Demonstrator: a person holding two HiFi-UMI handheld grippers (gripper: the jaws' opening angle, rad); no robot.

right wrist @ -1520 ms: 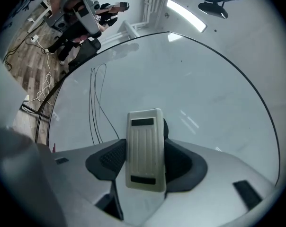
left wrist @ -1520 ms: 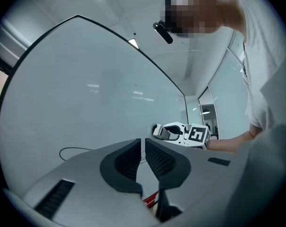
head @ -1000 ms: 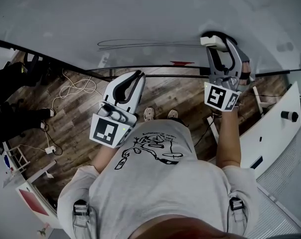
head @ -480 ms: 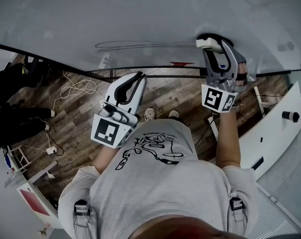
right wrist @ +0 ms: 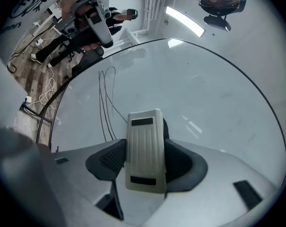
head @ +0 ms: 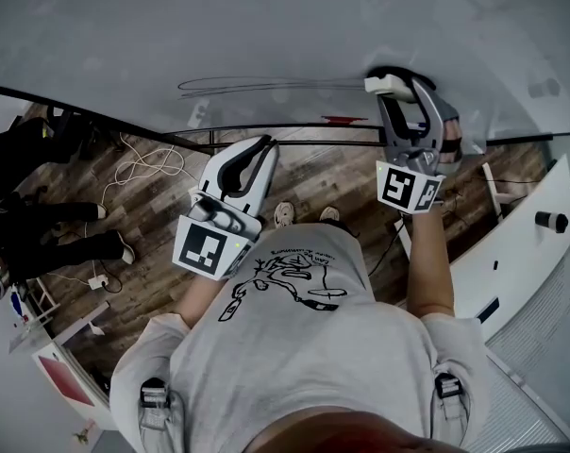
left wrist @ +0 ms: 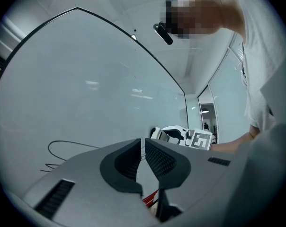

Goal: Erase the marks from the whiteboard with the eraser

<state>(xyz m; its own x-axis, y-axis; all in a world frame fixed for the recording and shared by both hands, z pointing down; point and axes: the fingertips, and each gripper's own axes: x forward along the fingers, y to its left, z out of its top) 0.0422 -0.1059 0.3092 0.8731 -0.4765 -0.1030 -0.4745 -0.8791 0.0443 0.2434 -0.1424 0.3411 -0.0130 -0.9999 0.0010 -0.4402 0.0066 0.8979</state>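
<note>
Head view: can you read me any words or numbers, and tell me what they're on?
No text here can be read.
T-shirt: small lettering over a drawing, too blurred to read.
Left marker cube and right marker cube: black-and-white squares, no letters.
Whiteboard: scribbled lines only, no words.
Eraser: no label visible.

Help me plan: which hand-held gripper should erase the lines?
Right: the right hand-held gripper holds the white ribbed eraser at the whiteboard beside thin black lines; the left hand-held gripper is empty.
</note>
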